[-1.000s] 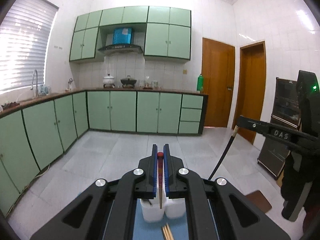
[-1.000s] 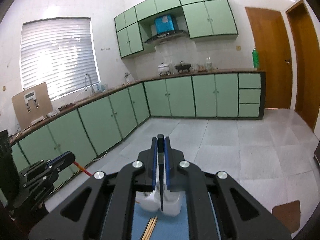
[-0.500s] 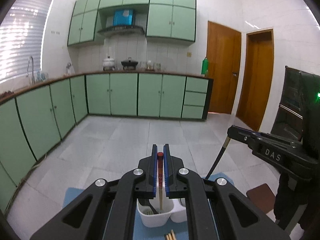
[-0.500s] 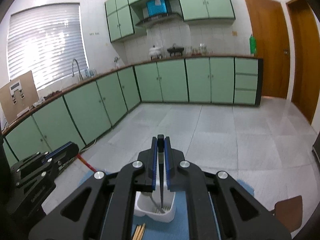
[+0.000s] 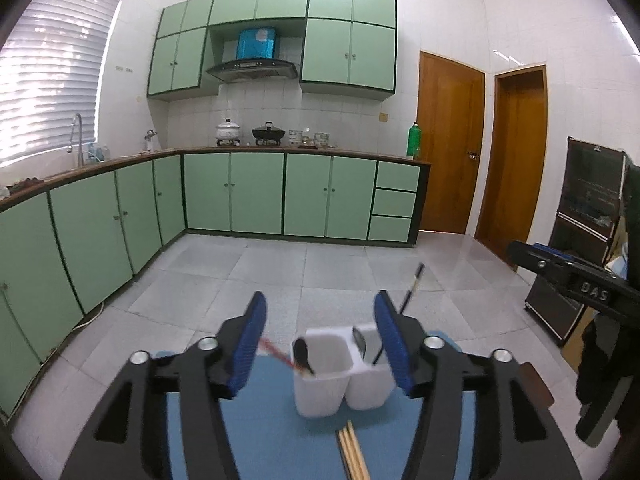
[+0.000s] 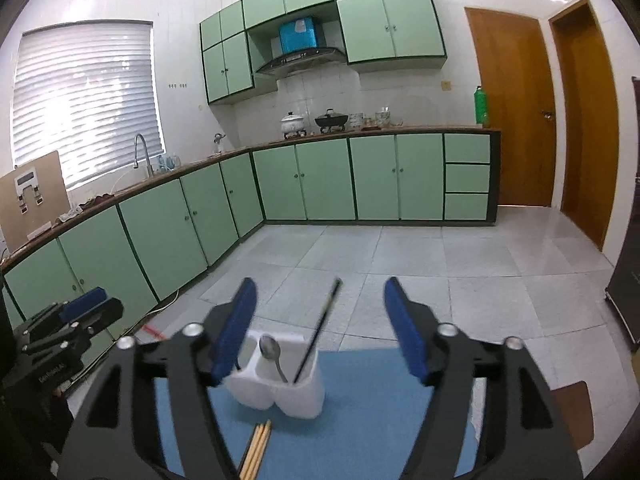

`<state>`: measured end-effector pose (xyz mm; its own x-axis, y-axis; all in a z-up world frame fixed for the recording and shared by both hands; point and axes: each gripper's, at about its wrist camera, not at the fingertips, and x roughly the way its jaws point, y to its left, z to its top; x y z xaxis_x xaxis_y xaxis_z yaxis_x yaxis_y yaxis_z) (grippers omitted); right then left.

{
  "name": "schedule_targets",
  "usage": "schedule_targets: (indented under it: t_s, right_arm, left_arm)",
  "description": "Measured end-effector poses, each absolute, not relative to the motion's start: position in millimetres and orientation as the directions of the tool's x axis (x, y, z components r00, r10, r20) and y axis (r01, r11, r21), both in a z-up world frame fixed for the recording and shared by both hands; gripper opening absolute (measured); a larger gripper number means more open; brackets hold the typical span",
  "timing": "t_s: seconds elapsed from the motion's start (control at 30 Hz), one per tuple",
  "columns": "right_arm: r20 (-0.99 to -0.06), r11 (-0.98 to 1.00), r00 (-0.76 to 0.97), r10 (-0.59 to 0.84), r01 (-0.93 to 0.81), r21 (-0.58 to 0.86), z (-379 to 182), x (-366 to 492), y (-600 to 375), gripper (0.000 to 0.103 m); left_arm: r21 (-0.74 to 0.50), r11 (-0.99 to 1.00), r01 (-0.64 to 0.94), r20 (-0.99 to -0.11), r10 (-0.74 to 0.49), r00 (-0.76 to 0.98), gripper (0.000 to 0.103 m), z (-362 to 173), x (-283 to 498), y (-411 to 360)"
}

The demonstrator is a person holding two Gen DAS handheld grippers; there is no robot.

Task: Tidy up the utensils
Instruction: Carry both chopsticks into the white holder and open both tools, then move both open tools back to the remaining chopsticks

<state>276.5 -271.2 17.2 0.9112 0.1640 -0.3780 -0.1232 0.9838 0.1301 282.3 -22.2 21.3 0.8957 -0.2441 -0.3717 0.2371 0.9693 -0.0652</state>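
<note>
Both grippers, left gripper (image 5: 318,338) and right gripper (image 6: 320,330), had just opened, dropping their utensils into the white holder (image 6: 280,392); bamboo chopsticks (image 6: 256,446) remained.

Leaning black chopstick (image 6: 318,332) and spoon (image 6: 271,350) crowd the holder's (image 6: 280,394) mouth (right compartment).

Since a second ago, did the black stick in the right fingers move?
Yes. The black chopstick left the right gripper, now open, and dropped into the white holder, leaning against its rim.
</note>
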Motion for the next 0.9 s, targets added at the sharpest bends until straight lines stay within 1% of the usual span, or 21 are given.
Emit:
schedule_targets:
  t_s: [0.07, 0.1, 0.13, 0.17, 0.23, 0.47, 0.6, 0.77, 0.9]
  right_arm:
    - [-0.381, 0.986, 0.912, 0.154, -0.115, 0.125, 6.1, 255.2, -272.3, 0.078]
    - [-0.388, 0.987, 0.910, 0.148, -0.110, 0.119, -2.6, 242.6, -271.4, 0.083]
    - [-0.395, 0.988, 0.907, 0.143, -0.106, 0.114, -9.8, 233.7, -270.4, 0.087]
    - [-0.408, 0.989, 0.903, 0.137, -0.100, 0.111, -21.1, 221.8, -268.7, 0.088]
    - [-0.438, 0.990, 0.889, 0.133, -0.094, 0.109, -42.6, 204.7, -264.8, 0.090]
    - [-0.609, 0.987, 0.780, 0.143, -0.071, 0.142, -133.4, 158.1, -236.0, 0.090]
    - [-0.665, 0.987, 0.730, 0.154, -0.081, 0.140, -166.3, 144.6, -212.8, 0.090]
    - [-0.712, 0.988, 0.684, 0.157, -0.103, 0.119, -189.4, 135.6, -189.6, 0.090]
    - [-0.753, 0.984, 0.634, 0.179, -0.112, 0.140, -204.3, 129.1, -184.9, 0.090]
  left_arm:
    - [-0.060, 0.974, 0.218, -0.379, -0.224, 0.898, 0.067, 11.3, 262.1, -17.3]
    - [-0.061, 0.976, 0.209, -0.384, -0.217, 0.897, 0.069, 7.0, 255.8, -15.2]
    - [-0.060, 0.978, 0.199, -0.398, -0.207, 0.894, 0.074, -2.0, 246.1, -12.4]
    - [-0.053, 0.980, 0.191, -0.411, -0.196, 0.890, 0.077, -10.9, 238.2, -10.8]
    - [-0.030, 0.985, 0.169, -0.447, -0.164, 0.879, 0.080, -30.4, 225.6, -7.9]
    - [-0.033, 0.991, 0.127, -0.624, -0.120, 0.772, 0.081, -119.2, 194.9, 6.3]
    - [-0.009, 0.992, 0.124, -0.684, -0.096, 0.723, 0.081, -154.5, 182.8, 5.4]
    - [-0.014, 0.993, 0.120, -0.730, -0.092, 0.677, 0.081, -177.9, 172.7, 7.1]
    - [-0.011, 0.992, 0.123, -0.756, -0.089, 0.649, 0.081, -192.7, 165.8, 4.8]
